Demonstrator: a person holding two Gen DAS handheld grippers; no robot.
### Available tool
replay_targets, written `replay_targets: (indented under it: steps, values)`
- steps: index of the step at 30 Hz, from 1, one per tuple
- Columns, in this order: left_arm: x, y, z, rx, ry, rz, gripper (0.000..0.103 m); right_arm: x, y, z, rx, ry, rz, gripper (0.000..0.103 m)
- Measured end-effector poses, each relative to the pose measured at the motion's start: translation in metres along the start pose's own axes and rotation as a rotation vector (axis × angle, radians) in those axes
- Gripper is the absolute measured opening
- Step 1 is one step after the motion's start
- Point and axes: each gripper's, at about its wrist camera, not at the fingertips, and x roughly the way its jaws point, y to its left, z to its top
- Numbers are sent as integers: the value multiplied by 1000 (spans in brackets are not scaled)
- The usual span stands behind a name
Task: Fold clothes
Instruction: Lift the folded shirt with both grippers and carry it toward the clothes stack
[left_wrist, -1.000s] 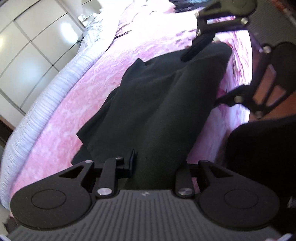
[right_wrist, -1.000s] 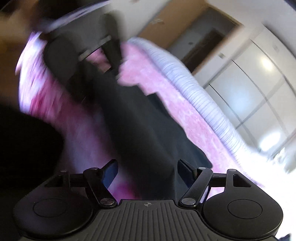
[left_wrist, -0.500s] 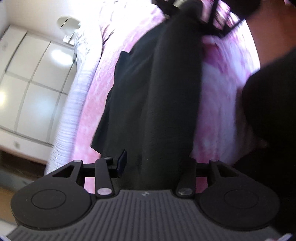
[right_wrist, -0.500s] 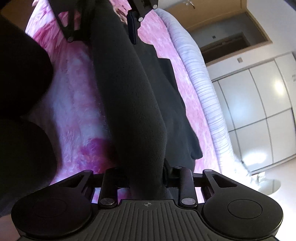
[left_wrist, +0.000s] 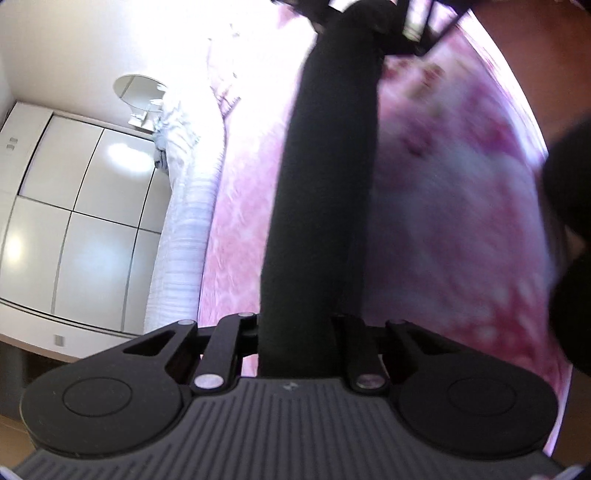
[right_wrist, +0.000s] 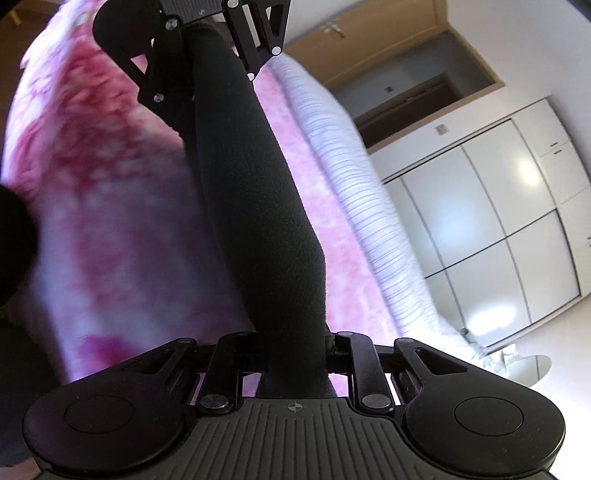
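A black garment (left_wrist: 325, 184) is drawn into a taut band between my two grippers, lifted above a pink fluffy blanket (left_wrist: 450, 229). My left gripper (left_wrist: 295, 332) has its jaws closing on one end of the cloth, with the pads pressing on it. At the far end, the right gripper (left_wrist: 369, 14) clamps the other end. In the right wrist view the same black garment (right_wrist: 258, 203) runs from my right gripper (right_wrist: 295, 343), whose jaws are also closing on the cloth, up to the left gripper (right_wrist: 199, 33).
The pink blanket (right_wrist: 110, 184) covers a bed edged by white striped bedding (left_wrist: 184, 240) (right_wrist: 369, 221). White wardrobe doors (left_wrist: 74, 221) (right_wrist: 498, 221) stand beyond the bed. A person's dark clothing (left_wrist: 569, 258) fills the near side. A small round white table (right_wrist: 532, 365) sits by the wardrobe.
The garment lay spread on the blanket; now it is lifted and pulled into a narrow taut band. Both grippers closed on its ends, rose and rolled.
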Motion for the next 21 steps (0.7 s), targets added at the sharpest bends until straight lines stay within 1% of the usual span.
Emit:
replay_targets:
  steps: [2,5,9,15,18,21]
  values:
    - [7,24,-2,-18,-35,-17,14,7,-19,3,1,0,-2,18]
    - [20,53,-3,0,-58,-45,14,16,-47,13,6,13,23,18]
    - [21,82,0,0,-53,-114,14,21,-80,27,15,58,87,18]
    - [1,148,24,-11,-37,-255,14,-7,-150,59,79,161,181,17]
    - [-11,186,44,16,-40,-287,14,-20,-185,77,120,220,209,17]
    - [-23,221,61,27,-53,-303,14,-41,-214,93,147,271,213,17]
